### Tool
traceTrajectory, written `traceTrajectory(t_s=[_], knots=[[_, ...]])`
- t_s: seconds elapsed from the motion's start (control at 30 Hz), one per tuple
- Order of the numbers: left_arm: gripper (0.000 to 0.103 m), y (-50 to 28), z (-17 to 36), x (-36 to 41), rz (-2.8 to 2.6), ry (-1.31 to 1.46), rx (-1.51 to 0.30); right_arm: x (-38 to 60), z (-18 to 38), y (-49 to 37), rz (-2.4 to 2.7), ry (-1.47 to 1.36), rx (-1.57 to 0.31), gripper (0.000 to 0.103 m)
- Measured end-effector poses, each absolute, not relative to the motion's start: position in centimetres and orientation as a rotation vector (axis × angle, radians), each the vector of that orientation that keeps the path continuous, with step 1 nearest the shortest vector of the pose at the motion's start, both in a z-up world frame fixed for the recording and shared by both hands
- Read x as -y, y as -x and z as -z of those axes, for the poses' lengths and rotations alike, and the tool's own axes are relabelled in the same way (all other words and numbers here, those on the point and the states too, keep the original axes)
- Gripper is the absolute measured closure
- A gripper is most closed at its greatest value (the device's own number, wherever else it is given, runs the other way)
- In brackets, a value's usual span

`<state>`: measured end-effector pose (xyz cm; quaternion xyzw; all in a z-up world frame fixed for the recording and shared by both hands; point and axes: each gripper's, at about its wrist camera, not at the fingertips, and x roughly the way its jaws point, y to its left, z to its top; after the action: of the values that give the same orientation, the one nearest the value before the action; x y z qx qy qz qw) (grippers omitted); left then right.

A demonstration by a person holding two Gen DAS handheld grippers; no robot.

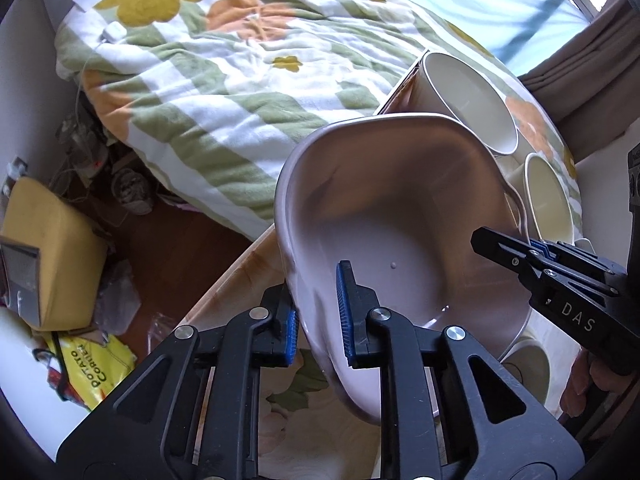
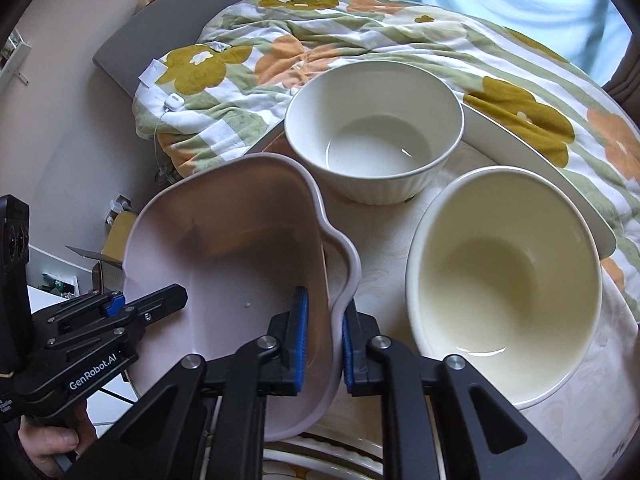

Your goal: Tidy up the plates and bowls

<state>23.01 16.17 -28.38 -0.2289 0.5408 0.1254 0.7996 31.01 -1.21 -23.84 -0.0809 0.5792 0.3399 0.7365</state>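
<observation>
Meanwhile both grippers' jaws pinch the pink dish [image 2: 240, 240], two cream bowls [image 2: 504, 280] just beside.

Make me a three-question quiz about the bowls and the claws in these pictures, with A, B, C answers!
1. Where is the ribbed white bowl?
A. Inside the cream bowl
B. On the table, behind the pink dish
C. On the floor

2. How many round bowls stand on the table in the right wrist view?
A. Two
B. Five
C. None

3. What are the claws doing to the pink dish?
A. Both clamp its rim
B. Both hang open, away from it
C. Only one touches it

Answers:
1 B: it stands on the table beyond the dish.
2 A: the ribbed white one and the cream bowl.
3 A: the left claw and the right claw each have blue pads on either side of the rim.
</observation>
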Motion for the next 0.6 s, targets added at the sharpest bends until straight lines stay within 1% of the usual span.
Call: traceTrajectory(t_s=[0.17, 0.33, 0.47, 0.6], knots=[[0.088, -23.0, 26.2, -15.8, -0.266, 0.431, -1.137, 1.8, 22.2, -30.3, -0.764, 0.148, -1.231, 0.091], [0.088, -22.3, 21.5, -14.1, -0.260, 0.365, -1.066, 4.2, 18.3, -28.6, -0.788, 0.091, -1.135, 0.091], [0.088, -21.6, 17.3, -10.7, -0.232, 0.312, -1.002, 8.3, 14.7, -26.6, -0.774, 0.041, -1.052, 0.091], [0.088, -20.5, 13.6, -5.5, -0.163, 0.276, -0.950, 13.6, 11.5, -24.2, -0.731, 0.005, -0.989, 0.091]])
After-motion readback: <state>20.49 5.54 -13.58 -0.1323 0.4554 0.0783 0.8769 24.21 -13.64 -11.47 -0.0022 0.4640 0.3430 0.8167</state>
